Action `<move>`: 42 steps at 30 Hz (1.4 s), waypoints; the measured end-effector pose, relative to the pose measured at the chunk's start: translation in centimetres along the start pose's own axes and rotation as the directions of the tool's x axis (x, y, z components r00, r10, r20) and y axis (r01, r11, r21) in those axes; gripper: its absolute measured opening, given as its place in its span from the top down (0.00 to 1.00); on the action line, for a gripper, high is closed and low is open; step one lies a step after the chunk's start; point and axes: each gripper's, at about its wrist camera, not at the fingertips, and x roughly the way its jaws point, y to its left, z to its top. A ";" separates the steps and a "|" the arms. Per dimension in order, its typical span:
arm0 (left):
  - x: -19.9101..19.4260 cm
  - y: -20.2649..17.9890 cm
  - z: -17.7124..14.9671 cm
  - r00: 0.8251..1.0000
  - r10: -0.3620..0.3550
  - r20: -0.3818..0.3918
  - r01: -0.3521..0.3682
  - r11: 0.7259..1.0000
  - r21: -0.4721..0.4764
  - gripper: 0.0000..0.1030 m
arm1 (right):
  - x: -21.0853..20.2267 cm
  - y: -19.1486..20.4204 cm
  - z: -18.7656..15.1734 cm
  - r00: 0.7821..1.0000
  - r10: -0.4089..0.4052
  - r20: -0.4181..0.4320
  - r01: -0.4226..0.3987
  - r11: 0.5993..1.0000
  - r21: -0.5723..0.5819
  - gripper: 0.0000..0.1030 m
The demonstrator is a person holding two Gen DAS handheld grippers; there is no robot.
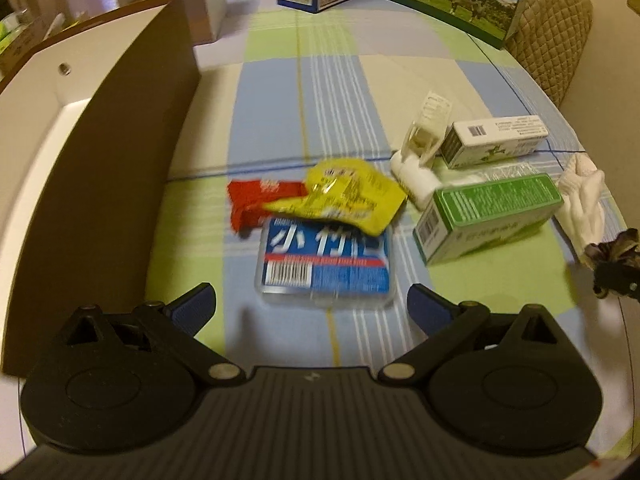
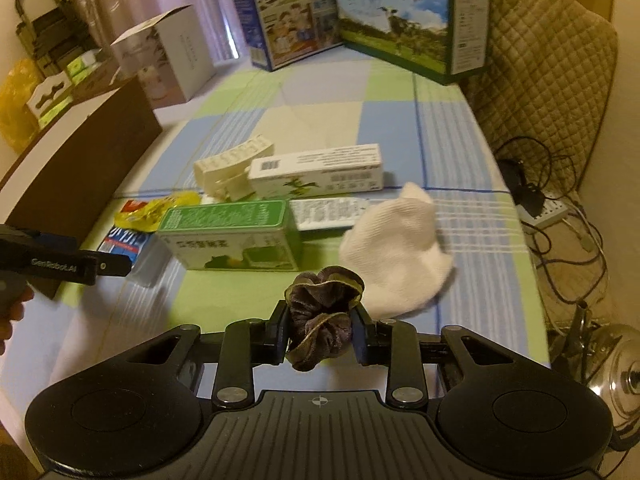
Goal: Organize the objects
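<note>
A bench under a checked cloth (image 2: 400,92) of blue, green and cream, in dim warm light. Nearest in the right wrist view, right gripper (image 2: 320,336) with jaws clamped on a dark scrunchie (image 2: 324,312), held clear of the cloth, probably to carry it to its place. Just behind it a white sock (image 2: 396,256), crumpled on the cloth. In the left wrist view, left gripper (image 1: 310,308) with jaws wide apart, nothing between them, hanging over a blue flat case (image 1: 326,264), likely the next thing to take. On the upper edge of the case a yellow packet (image 1: 344,192), overlapping a red packet (image 1: 256,200). To the right a green box (image 1: 488,216), then a white box (image 1: 496,140) and a cream plastic clip (image 1: 424,132), all near together. At the left edge a brown-walled container (image 1: 120,168), inside hardly visible, contents not to tell; probably the goal for sorting. Far back, large printed cartons (image 2: 400,20), standing.
</note>
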 end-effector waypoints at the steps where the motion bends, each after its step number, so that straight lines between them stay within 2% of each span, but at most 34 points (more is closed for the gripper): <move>1: 0.3 -0.1 0.3 1.000 -0.001 -0.002 0.001 1.000 0.012 0.03 | -0.1 -0.2 0.0 1.000 -0.003 0.001 0.003 1.000 0.005 0.72; 7: 2.6 -0.3 1.7 0.999 -0.017 -0.028 0.018 0.999 0.030 0.03 | -0.7 -1.3 0.2 1.000 -0.011 0.007 0.010 1.000 0.024 0.72; 13: 3.8 -0.3 2.2 0.999 -0.032 -0.039 0.033 0.999 0.018 0.13 | -0.8 -2.1 0.0 1.000 -0.010 0.001 0.010 1.000 0.028 0.72; 15: 4.0 -0.2 2.1 0.998 -0.046 -0.037 0.046 0.999 0.008 0.19 | -0.8 -2.2 -0.1 1.000 -0.007 -0.001 0.007 1.000 0.026 0.72; 21: 2.9 -0.9 0.9 0.999 -0.031 -0.018 0.031 1.000 0.003 0.19 | -0.9 -2.5 -0.2 1.000 0.015 -0.003 -0.015 1.000 0.015 0.72; 27: 0.0 -1.8 -1.5 1.000 -0.016 -0.001 0.016 1.000 -0.010 0.19 | -1.2 -1.6 -0.4 0.999 0.053 -0.011 -0.053 0.999 -0.007 0.72; 32: -4.3 -1.7 -3.1 0.998 -0.041 0.036 0.043 0.998 -0.051 0.19 | -1.9 0.8 -0.5 0.993 0.114 -0.018 -0.115 0.993 -0.035 0.72; 37: -8.6 -0.1 -3.5 0.996 -0.034 0.078 0.042 0.995 -0.091 0.19 | -2.5 5.2 -0.2 0.981 0.195 -0.022 -0.196 0.978 -0.075 0.72; 42: -12.1 3.3 -3.7 0.993 -0.020 0.117 0.033 0.993 -0.109 0.19 | -3.2 10.9 0.3 0.962 0.273 -0.010 -0.272 0.956 -0.112 0.72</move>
